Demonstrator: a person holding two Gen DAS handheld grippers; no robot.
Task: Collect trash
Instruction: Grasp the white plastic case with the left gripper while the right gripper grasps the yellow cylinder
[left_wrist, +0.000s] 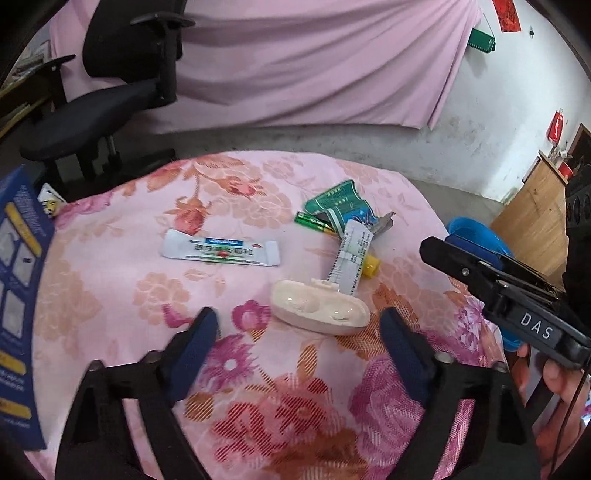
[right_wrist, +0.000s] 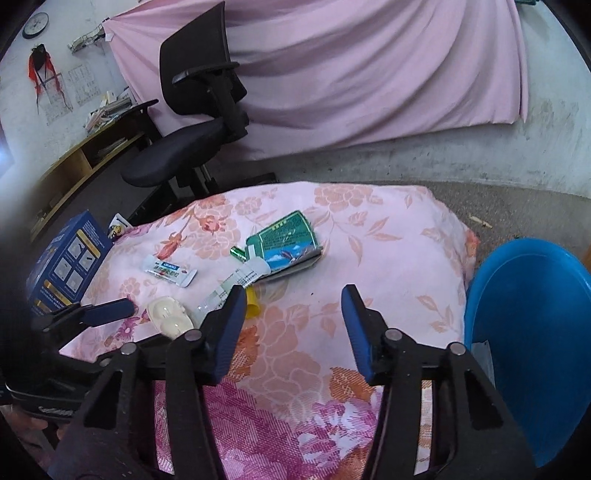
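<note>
Ahead, bare floral cloth (right_wrist: 369, 236) (both grippers' jaws released), blue bin (right_wrist: 528, 332) beside its right edge.

sachet (left_wrist: 221, 252) left of case (left_wrist: 320, 312); battery (left_wrist: 314, 223), pouch (left_wrist: 341, 206) behind; bin (right_wrist: 532, 343) right of table (right_wrist: 388, 236).

My left gripper (left_wrist: 297, 332) hangs open; cream case (left_wrist: 319, 312) at 12 o'clock, white sachet (left_wrist: 219, 253) at 11.
</note>
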